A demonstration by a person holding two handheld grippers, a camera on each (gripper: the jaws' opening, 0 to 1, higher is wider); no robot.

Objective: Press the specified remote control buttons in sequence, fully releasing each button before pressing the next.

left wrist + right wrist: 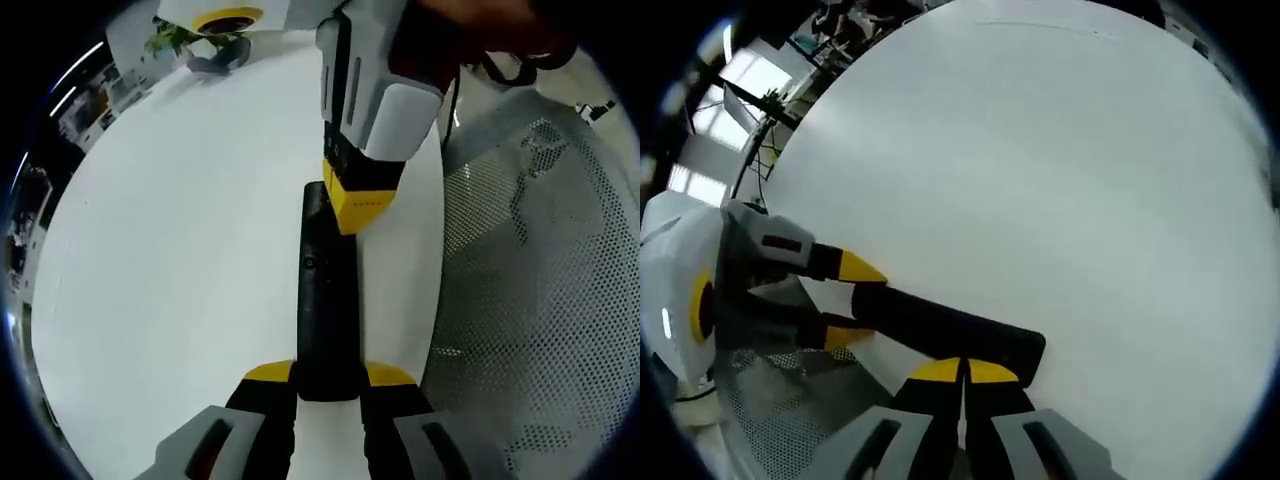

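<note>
A long black remote lies over the white table, near its edge. My left gripper is shut on the remote's near end, one yellow tip on each side. My right gripper comes down from above, its yellow tips closed together and resting on the remote's far part. In the right gripper view the right gripper stands shut with its tips on the remote, close to its free end. The left gripper grips the other end from the left.
A perforated metal surface lies beyond the table's edge, also seen as the mesh below the left gripper. A potted plant, a yellow round object and a grey item sit at the far end. The table stretches wide and bare.
</note>
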